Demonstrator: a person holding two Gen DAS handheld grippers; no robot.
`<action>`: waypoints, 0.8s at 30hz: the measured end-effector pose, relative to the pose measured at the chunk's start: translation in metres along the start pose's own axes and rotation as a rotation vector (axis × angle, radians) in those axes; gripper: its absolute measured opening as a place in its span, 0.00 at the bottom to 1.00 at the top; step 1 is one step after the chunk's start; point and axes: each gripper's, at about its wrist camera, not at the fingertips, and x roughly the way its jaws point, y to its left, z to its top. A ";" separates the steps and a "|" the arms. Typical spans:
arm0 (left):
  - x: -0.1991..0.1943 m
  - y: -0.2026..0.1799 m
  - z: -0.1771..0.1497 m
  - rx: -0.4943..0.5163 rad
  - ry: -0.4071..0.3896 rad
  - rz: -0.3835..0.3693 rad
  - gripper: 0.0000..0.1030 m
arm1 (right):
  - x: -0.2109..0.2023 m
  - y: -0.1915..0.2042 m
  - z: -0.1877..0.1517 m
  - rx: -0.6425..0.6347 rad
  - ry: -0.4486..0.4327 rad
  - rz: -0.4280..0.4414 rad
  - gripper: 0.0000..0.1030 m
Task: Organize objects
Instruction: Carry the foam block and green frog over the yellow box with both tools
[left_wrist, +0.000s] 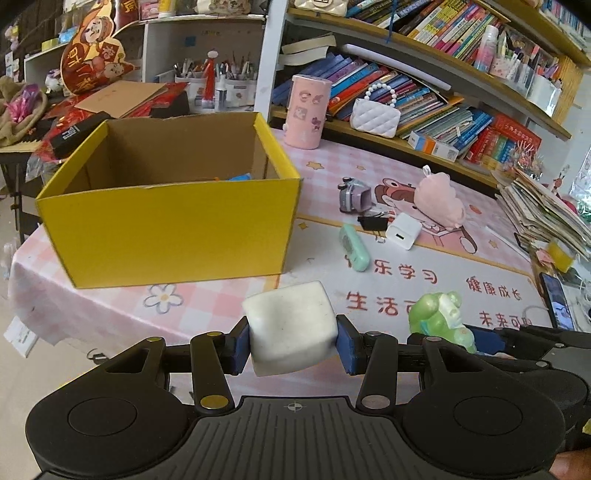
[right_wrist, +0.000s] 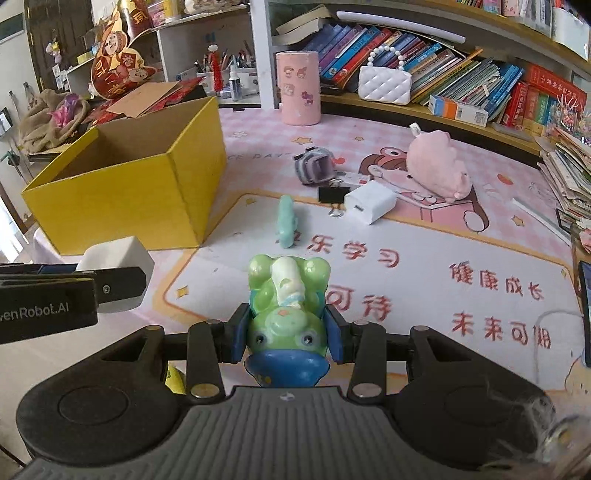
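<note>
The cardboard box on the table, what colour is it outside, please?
Yellow outside, plain brown inside; the box shows best in the left wrist view.

Left gripper (left_wrist: 293, 341) and right gripper (right_wrist: 286, 338) side by side, fingers clamped

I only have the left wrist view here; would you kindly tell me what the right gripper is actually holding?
Observer: A green toy figure with a blue base, clamped between the right gripper fingers.
Operator: Thanks. Does the white block hide anything on my side?
Observer: The white block in the left gripper sits in front of the yellow box, short of its near wall.
Operator: Anything loose near the charger?
Observer: A metal ring lies by the black binder clip.
</note>
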 end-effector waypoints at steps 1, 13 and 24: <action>-0.002 0.004 -0.002 -0.002 0.000 -0.001 0.44 | -0.001 0.005 -0.002 -0.001 0.003 -0.001 0.38; -0.035 0.056 -0.026 -0.001 0.007 0.001 0.44 | -0.014 0.066 -0.027 0.005 0.026 0.002 0.38; -0.067 0.102 -0.040 -0.033 -0.025 0.037 0.44 | -0.022 0.121 -0.039 -0.027 0.012 0.041 0.38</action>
